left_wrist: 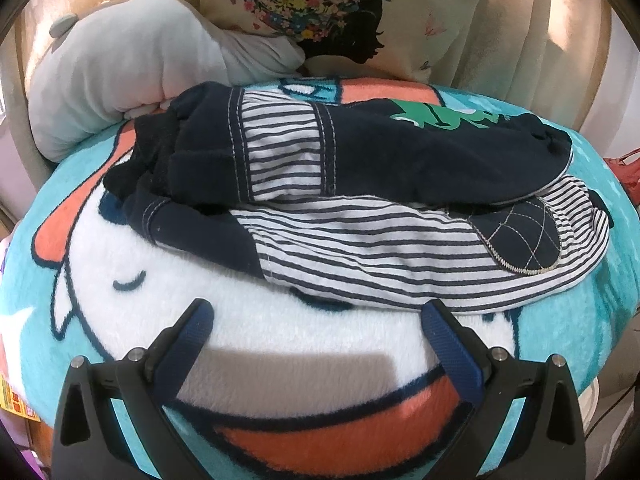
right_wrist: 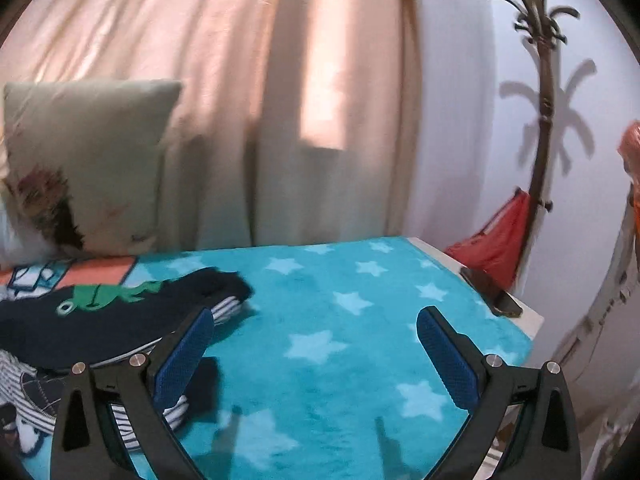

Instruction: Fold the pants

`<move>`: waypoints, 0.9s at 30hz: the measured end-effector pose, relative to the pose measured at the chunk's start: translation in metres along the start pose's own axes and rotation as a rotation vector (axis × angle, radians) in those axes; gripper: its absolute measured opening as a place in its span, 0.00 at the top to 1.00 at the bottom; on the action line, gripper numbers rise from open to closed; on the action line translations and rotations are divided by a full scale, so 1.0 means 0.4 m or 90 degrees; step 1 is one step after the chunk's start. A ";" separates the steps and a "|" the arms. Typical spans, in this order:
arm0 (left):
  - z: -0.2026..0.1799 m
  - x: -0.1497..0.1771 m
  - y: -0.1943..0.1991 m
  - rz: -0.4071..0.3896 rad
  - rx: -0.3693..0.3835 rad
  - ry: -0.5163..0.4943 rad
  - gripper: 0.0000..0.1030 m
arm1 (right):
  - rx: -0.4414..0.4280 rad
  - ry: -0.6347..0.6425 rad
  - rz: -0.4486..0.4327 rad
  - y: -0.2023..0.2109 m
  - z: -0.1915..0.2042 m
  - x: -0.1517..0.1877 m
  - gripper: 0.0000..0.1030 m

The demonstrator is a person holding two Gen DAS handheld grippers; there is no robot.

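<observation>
The small navy pants (left_wrist: 360, 168) with striped white panels and a green frog print lie folded in half on a turquoise cartoon blanket (left_wrist: 288, 344). One leg rests on top of the other. My left gripper (left_wrist: 316, 316) hovers open just in front of the lower striped leg, with nothing between its blue pads. In the right wrist view the pants (right_wrist: 100, 312) lie at the left. My right gripper (right_wrist: 316, 324) stands open above the star-patterned blanket (right_wrist: 360, 304), to the right of the pants, and holds nothing.
A grey plush cushion (left_wrist: 120, 76) and a floral pillow (left_wrist: 320, 4) sit behind the pants against a curtain. A dark phone (right_wrist: 490, 290) lies on the white table edge at the right. A red bag (right_wrist: 496, 240) hangs by a coat stand (right_wrist: 540, 120).
</observation>
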State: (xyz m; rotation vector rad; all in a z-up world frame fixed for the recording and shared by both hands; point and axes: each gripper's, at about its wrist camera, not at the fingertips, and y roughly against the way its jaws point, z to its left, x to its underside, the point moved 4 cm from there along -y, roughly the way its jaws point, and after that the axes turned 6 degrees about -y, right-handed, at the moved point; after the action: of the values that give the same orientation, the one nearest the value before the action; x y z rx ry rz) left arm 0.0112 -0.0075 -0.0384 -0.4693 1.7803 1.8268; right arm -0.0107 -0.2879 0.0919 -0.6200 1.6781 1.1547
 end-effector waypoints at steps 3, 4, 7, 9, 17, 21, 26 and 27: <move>0.005 0.010 0.006 0.001 0.009 0.005 0.00 | -0.044 -0.005 0.004 0.020 0.038 0.011 0.01; 0.007 0.010 0.009 0.003 0.014 0.009 0.00 | -0.068 -0.013 0.023 0.019 0.050 0.013 0.01; 0.016 0.020 0.037 0.006 0.058 0.022 0.01 | -0.182 -0.052 0.110 0.004 0.092 0.039 0.01; 0.025 0.023 0.076 -0.013 0.094 0.025 0.03 | -0.222 -0.065 0.146 -0.001 0.115 0.056 0.01; 0.159 -0.033 0.213 -0.110 0.101 0.073 0.03 | -0.354 -0.083 0.227 -0.005 0.193 0.087 0.17; 0.219 -0.081 0.176 -0.087 0.098 0.104 0.21 | -0.430 -0.122 0.293 -0.035 0.223 0.102 0.34; 0.253 -0.128 0.091 -0.024 0.142 0.152 0.32 | -0.505 -0.207 0.365 -0.077 0.226 0.122 0.34; 0.256 -0.136 0.074 -0.017 0.138 0.158 0.32 | -0.513 -0.223 0.376 -0.085 0.222 0.123 0.34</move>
State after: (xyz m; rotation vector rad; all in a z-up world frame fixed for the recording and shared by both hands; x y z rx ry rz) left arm 0.0491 0.0869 0.0245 -0.6522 2.0994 1.5884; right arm 0.0352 -0.2169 0.0263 -0.3528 1.0693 2.2630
